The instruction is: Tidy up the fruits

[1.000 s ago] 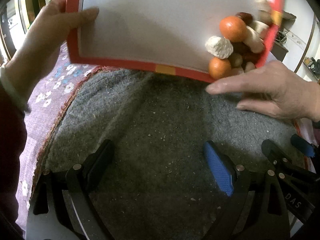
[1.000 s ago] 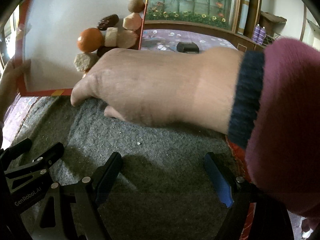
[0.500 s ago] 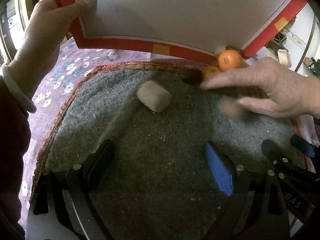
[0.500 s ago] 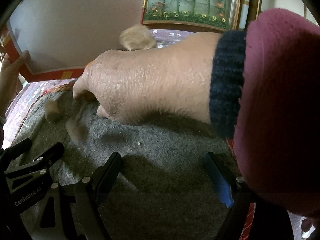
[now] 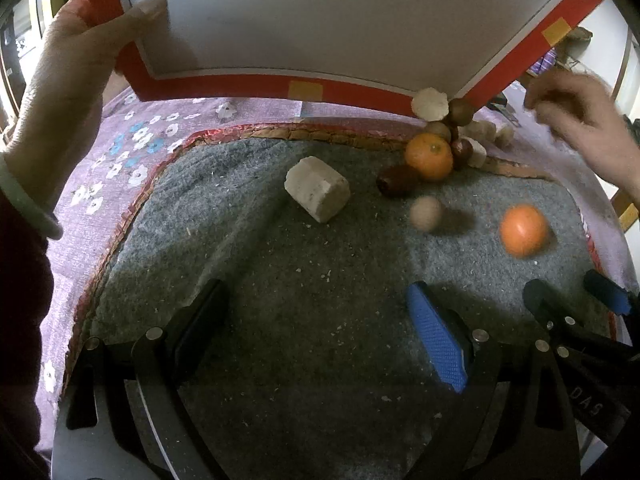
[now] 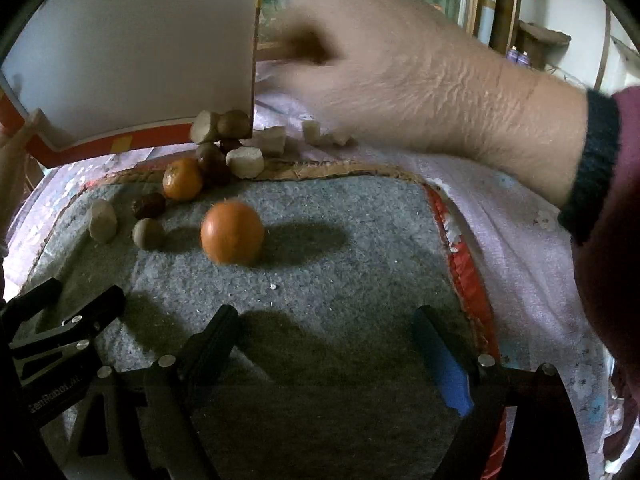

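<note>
- Left gripper (image 5: pixel 316 320): jaws spread wide and empty, angled down over the grey mat (image 5: pixel 320 360). Neither gripper is handling fruit at present; bare hands are setting up the scene.
- Right gripper (image 6: pixel 324 344): jaws opening, nothing between them, parked beside the left gripper above the same mat.
- Loose orange (image 6: pixel 232 232): on the mat ahead of the right gripper, apart from the pile; blurred in the left view, so probably rolling.
- Pale round fruit (image 5: pixel 426 213) and pale block (image 5: pixel 318 190): separate on the mat, ahead of the left gripper.
- Second orange (image 5: pixel 429 156) and dark red fruit (image 5: pixel 398 182): at the mat's far edge, touching the pile under the tray corner.
- Red-rimmed tray (image 5: pixel 340 20): one hand (image 5: pixel 72 72) holds it tilted, its corner lowest, apparently so the contents spill there.
- Other hand (image 6: pixel 400 72): blurred, raised beyond the far edge.
- View difference: the right view shows pale pieces (image 6: pixel 316 132) landed on the cloth beyond the mat; only the left view shows the hand gripping the tray rim.
</note>
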